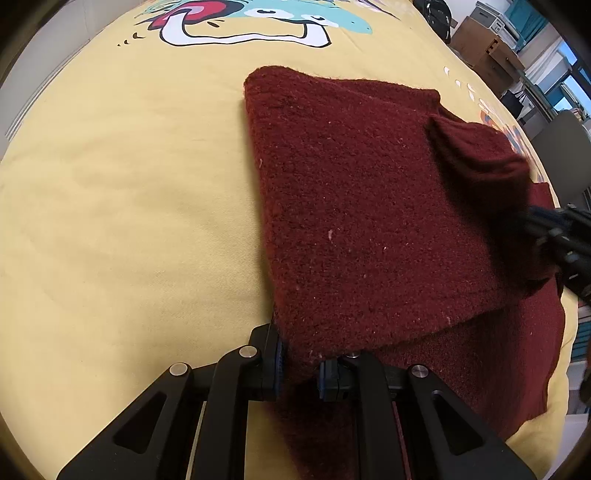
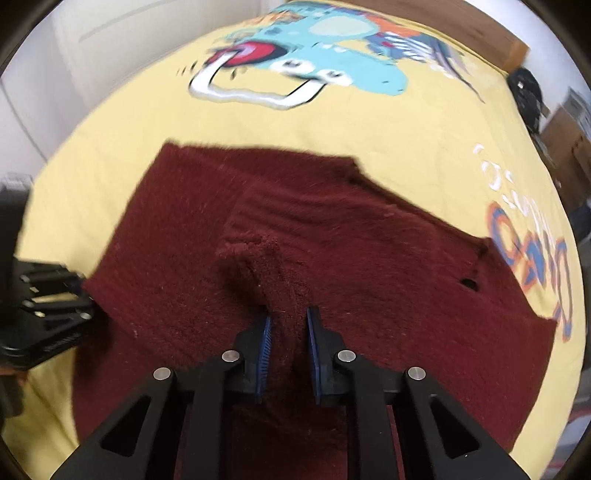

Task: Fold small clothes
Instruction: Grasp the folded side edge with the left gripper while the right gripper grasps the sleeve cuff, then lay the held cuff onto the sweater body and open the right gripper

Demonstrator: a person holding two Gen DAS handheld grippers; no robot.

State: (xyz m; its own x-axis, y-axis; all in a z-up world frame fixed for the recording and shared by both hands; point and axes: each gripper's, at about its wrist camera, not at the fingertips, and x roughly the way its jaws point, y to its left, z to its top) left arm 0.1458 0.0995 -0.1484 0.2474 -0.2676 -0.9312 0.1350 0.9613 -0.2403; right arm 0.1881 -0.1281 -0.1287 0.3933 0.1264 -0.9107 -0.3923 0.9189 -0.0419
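Observation:
A dark red knitted garment (image 1: 369, 206) lies partly folded on a yellow printed bedspread (image 1: 129, 184). My left gripper (image 1: 300, 363) is shut on the garment's near edge and holds a folded-over layer up. My right gripper (image 2: 288, 343) is shut on a raised fold of the same garment (image 2: 332, 251). The right gripper also shows at the right edge of the left wrist view (image 1: 565, 251). The left gripper shows at the left edge of the right wrist view (image 2: 44, 310). The right wrist view is blurred.
The bedspread (image 2: 369, 125) has a large cartoon print (image 1: 251, 22) at its far side and orange lettering (image 2: 532, 254) at the right. Cardboard boxes (image 1: 487, 48) and a dark bag (image 1: 436, 14) stand beyond the bed's far right corner.

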